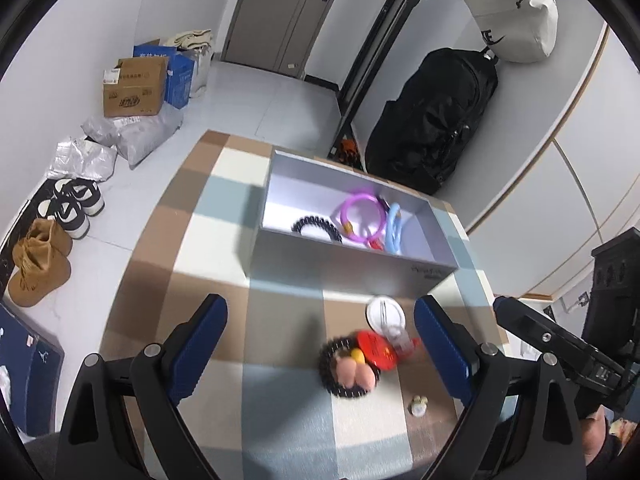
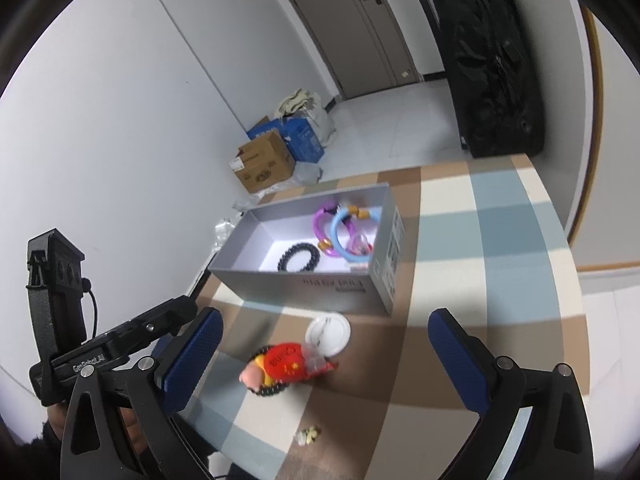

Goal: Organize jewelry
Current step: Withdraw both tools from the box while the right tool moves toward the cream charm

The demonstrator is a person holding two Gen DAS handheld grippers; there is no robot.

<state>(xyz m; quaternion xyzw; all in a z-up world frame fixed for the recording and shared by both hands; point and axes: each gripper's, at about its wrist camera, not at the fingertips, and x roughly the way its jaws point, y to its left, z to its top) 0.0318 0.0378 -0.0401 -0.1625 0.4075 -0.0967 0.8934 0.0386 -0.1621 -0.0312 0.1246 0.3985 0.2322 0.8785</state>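
A grey open box [image 1: 340, 258] [image 2: 320, 284] stands on the checked table. Inside lie a black bead bracelet [image 1: 316, 226] [image 2: 298, 260], a purple ring bracelet [image 1: 362, 214] [image 2: 322, 220] and a light blue ring bracelet [image 1: 394, 228] [image 2: 344, 236]. In front of the box lies a pile: a black bead bracelet [image 1: 340, 390] [image 2: 268, 390], a red charm [image 1: 376, 350] [image 2: 286, 362], a pink figure [image 1: 354, 372] [image 2: 252, 376] and a white round disc [image 1: 385, 312] [image 2: 328, 334]. A small pale trinket [image 1: 418, 405] [image 2: 308, 435] lies nearer. My left gripper [image 1: 320, 356] is open above the pile. My right gripper [image 2: 324, 364] is open above it too.
The checked table [image 1: 224, 280] [image 2: 500, 240] ends at its left edge, with shoes [image 1: 72, 208], boots [image 1: 38, 268] and cardboard boxes [image 1: 134, 88] [image 2: 264, 164] on the floor. A black backpack [image 1: 432, 120] [image 2: 492, 60] hangs behind the table.
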